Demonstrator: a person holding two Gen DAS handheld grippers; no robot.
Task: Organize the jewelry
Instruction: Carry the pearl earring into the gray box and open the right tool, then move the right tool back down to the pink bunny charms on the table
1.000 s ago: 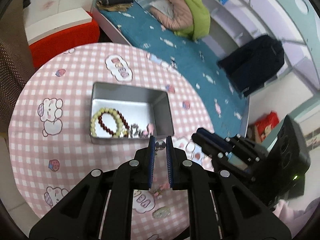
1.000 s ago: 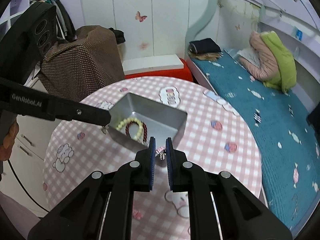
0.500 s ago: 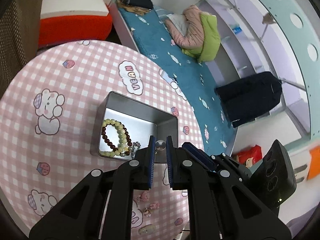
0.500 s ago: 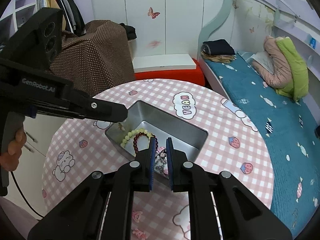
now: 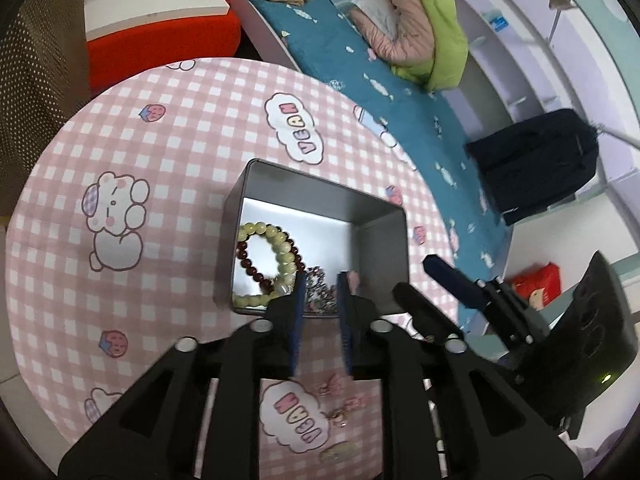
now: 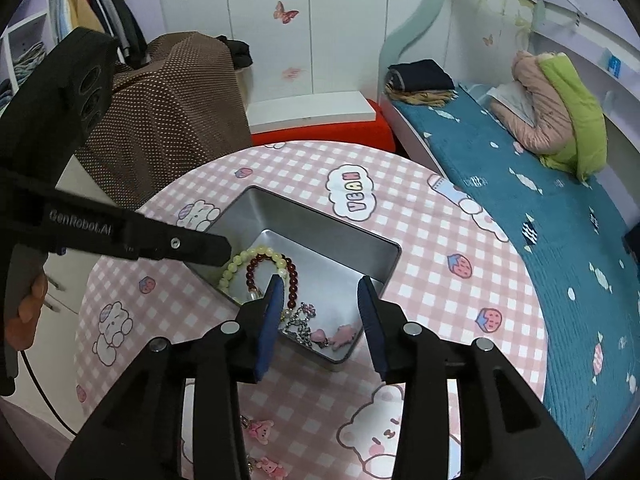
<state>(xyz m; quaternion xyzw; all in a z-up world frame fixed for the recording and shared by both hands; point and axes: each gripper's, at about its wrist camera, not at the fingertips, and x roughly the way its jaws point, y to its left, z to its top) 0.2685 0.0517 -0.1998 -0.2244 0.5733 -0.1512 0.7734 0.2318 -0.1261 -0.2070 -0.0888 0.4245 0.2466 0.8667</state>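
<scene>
A silver metal tin [image 5: 384,248] [image 6: 384,276] sits on the round pink checked table. In it lie a pale green bead bracelet [image 5: 280,240] [image 6: 234,268], a dark red bead bracelet [image 5: 248,262] [image 6: 294,280], a silver chain piece [image 6: 300,320] and pink charms [image 6: 334,334]. My right gripper [image 6: 320,288] is open and empty above the tin's near end. My left gripper [image 5: 320,280] is slightly open and empty over the tin's near edge; its arm [image 6: 140,236] reaches in from the left in the right wrist view.
Pink charm earrings [image 5: 340,396] [image 6: 260,428] and a pale green piece [image 5: 338,450] lie on the table [image 5: 160,140] near its front edge. A teal bed [image 6: 540,220], a red stool [image 5: 160,40] and a brown covered chair [image 6: 168,108] surround the table.
Both grippers moved over the tin and opened. The small pieces they held are out of the jaws; chain and pink charms now lie in the tin's near end.
</scene>
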